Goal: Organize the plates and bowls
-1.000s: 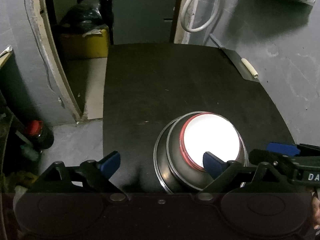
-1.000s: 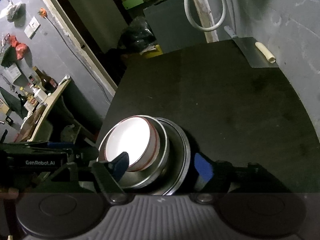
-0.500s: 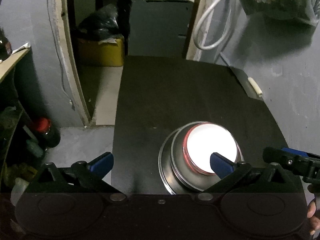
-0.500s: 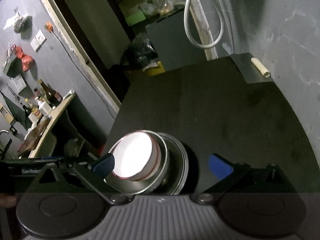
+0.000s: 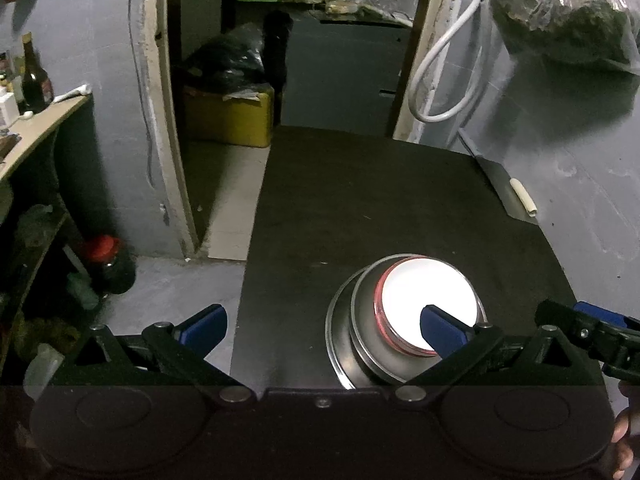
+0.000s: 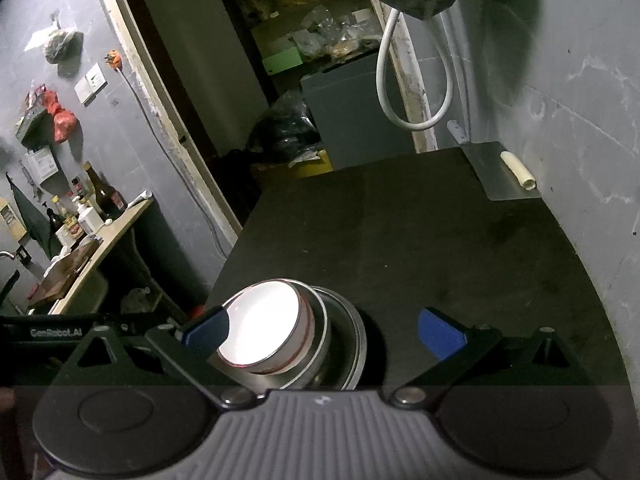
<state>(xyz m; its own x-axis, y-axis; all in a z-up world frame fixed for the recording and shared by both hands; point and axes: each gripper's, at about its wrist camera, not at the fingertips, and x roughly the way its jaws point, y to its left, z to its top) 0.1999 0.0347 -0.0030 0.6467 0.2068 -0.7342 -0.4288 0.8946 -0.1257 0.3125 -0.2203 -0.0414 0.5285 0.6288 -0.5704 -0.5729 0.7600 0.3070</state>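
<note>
A white bowl with a red rim (image 5: 424, 296) sits nested in a steel bowl (image 5: 362, 320) on a steel plate (image 5: 338, 344), stacked on the black table (image 5: 380, 200). The stack also shows in the right wrist view: white bowl (image 6: 264, 324), steel plate (image 6: 354, 344). My left gripper (image 5: 320, 326) is open and empty, held above the table's near left edge; its right fingertip (image 5: 440, 330) overlaps the white bowl in view. My right gripper (image 6: 324, 330) is open and empty, above the stack's right side. It also shows at the right of the left wrist view (image 5: 588, 324).
A cleaver with a pale handle (image 5: 508, 196) lies at the table's far right by the grey wall. A white hose (image 5: 444, 72) hangs beyond. To the left are a doorway, a yellow box (image 5: 228, 116), a side shelf with bottles (image 6: 92, 208) and a red-capped jar (image 5: 106, 260).
Both grippers have pulled back and up from the stack. The right gripper's jaws have opened wider. The bowls have not moved.
</note>
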